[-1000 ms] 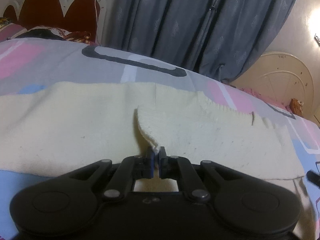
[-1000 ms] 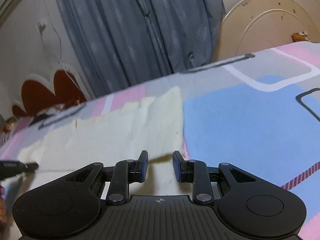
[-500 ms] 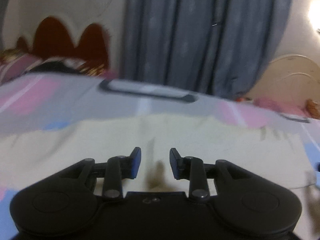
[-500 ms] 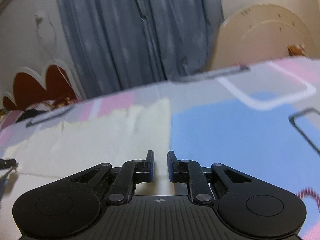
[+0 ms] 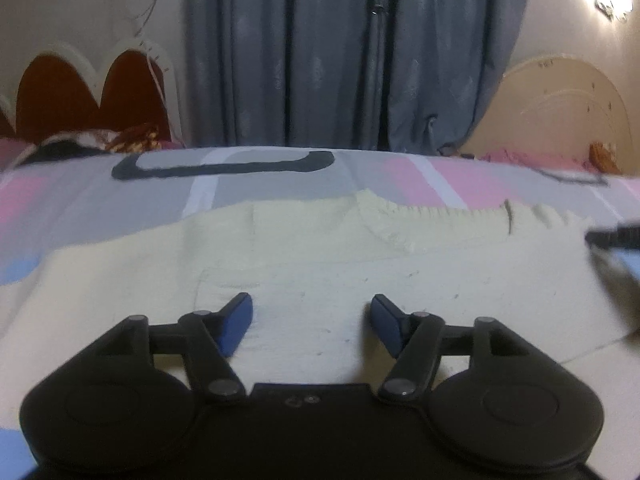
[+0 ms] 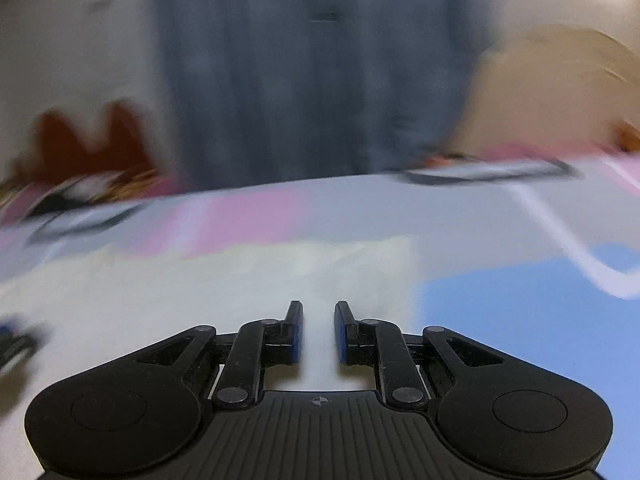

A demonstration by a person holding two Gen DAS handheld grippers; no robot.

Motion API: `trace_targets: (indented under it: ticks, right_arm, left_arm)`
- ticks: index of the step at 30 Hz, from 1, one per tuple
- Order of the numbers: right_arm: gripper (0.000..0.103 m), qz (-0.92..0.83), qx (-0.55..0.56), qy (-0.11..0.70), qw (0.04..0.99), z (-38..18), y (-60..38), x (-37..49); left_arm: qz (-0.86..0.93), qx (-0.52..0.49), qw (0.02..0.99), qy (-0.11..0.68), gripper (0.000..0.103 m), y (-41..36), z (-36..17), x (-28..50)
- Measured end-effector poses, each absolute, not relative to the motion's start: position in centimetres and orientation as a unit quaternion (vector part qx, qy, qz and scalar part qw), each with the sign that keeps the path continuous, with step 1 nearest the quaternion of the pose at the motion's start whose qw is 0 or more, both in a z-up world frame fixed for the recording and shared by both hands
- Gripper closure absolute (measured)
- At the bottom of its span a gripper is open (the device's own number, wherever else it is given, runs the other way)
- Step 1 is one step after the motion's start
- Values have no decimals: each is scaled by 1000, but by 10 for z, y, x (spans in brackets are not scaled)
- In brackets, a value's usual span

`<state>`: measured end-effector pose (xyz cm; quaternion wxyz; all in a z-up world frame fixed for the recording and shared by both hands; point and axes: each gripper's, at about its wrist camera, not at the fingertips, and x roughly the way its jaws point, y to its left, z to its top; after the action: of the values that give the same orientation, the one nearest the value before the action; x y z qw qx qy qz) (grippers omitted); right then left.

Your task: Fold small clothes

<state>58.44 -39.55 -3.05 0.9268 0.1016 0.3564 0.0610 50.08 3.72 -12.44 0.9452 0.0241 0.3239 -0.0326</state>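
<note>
1. The left gripper (image 5: 312,320) hangs low over the cream garment (image 5: 320,264). Its jaws are opening and stand well apart, with nothing between the blue pads (image 5: 236,324); only flat cloth shows below the gap.
2. The right gripper (image 6: 318,330) also points down at the cream garment (image 6: 240,280), near the garment's right edge. Its jaws stand a narrow gap apart with nothing pinched between them. This view is smeared by motion blur, so finer detail of the cloth cannot be told.
3. The garment lies spread flat on the bed cover (image 5: 100,192), which has pink, grey, blue and white blocks. In the left view a ribbed knit edge (image 5: 440,216) runs along the garment's far side, with a folded layer lying just in front of it.
4. At the right rim of the left view, a dark tip of the other tool (image 5: 612,236) pokes in over the cloth.
5. Beyond the bed stand a red scalloped headboard (image 5: 80,96), a grey curtain (image 5: 352,52), and a rounded cream board (image 5: 560,112) against the wall.
</note>
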Motion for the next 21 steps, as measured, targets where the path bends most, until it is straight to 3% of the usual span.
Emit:
trace_targets:
  ticks: [11,15,21]
  right_arm:
    - [88,77,69,368,924,-24,-399,602]
    - [88,105,98,356,923,-6,-394,566]
    - [88,93,67,372,921,-15,-384,514]
  left_arm:
    - [-20,17,946,324,32,28,-114,511]
    - [-52,20,950,308,26,4,-111,490]
    - [-43,35,947,316,29,-8,-119,480]
